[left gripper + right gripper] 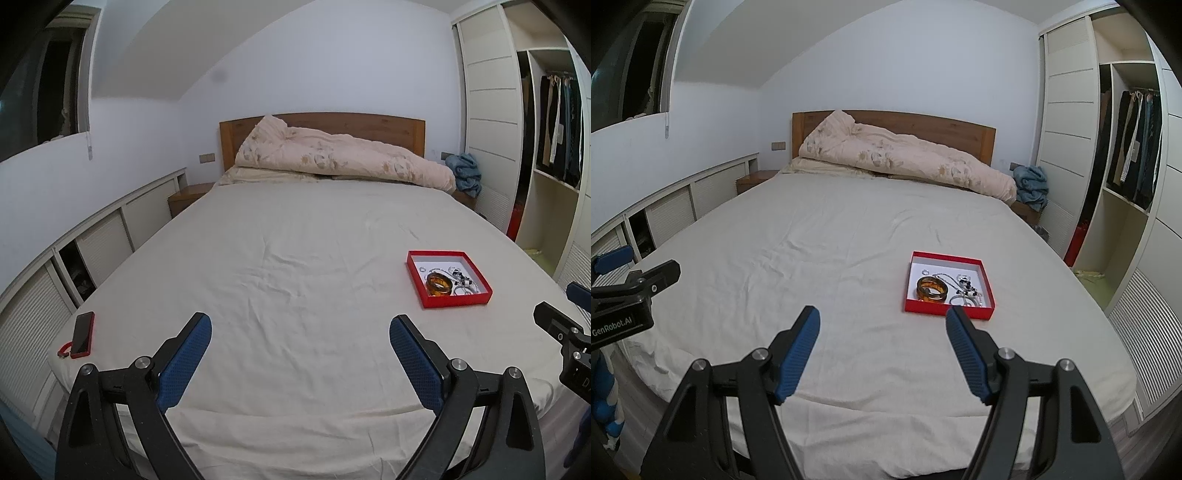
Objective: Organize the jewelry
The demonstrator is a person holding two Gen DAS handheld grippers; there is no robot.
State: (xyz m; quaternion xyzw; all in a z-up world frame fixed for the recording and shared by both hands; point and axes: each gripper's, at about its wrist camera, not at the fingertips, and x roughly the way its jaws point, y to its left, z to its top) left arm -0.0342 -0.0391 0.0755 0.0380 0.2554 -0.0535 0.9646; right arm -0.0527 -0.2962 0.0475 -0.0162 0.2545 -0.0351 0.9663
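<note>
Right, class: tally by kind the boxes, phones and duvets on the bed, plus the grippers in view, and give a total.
Red jewellery box: 1
Phone in a red case: 1
Duvet: 1
Grippers, the left gripper and the right gripper, both open: 2
Total: 5

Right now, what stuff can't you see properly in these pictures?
- Silver pieces in the red box: both views, too small and tangled to count.
- Red thing beside the phone: left view, too small to name.
- Left cupboard's open slot: too dark.
</note>
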